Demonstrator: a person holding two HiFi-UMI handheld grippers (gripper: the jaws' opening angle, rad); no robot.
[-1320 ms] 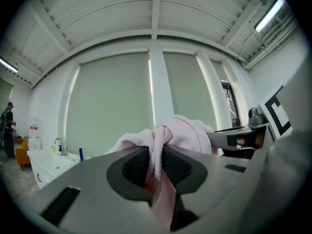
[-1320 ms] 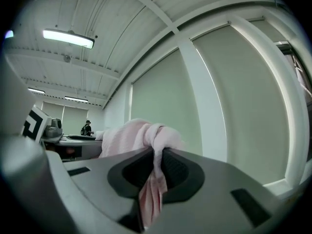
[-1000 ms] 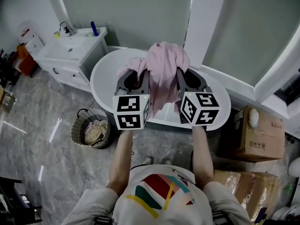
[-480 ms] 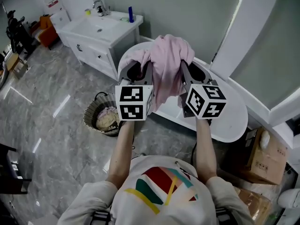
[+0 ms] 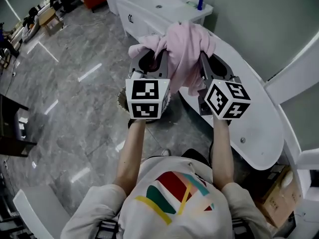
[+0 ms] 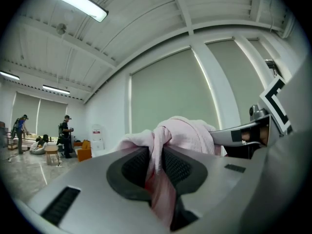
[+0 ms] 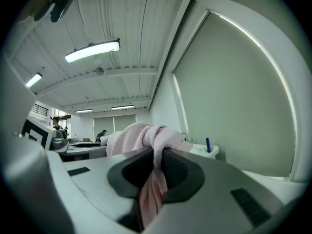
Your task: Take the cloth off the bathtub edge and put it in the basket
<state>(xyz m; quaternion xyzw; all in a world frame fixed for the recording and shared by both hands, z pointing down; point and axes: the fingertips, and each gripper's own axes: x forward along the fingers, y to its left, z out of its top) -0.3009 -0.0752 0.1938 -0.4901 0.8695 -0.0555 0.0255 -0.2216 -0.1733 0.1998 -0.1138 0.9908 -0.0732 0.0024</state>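
Two grippers [image 5: 160, 54] [image 5: 202, 55], one pink cloth [image 5: 185, 49], one bathtub [image 5: 259, 133], seemingly one basket [image 5: 121, 99]

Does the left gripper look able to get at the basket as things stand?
Likely yes: the left gripper, shut on the pink cloth, appears right over the basket, mostly hidden beneath it; nothing seems between them.

Cool ceiling-tube light [image 7: 92, 51], glare on floor [image 5: 89, 72], heavy fisheye w/ dark corners, maybe slight blur.
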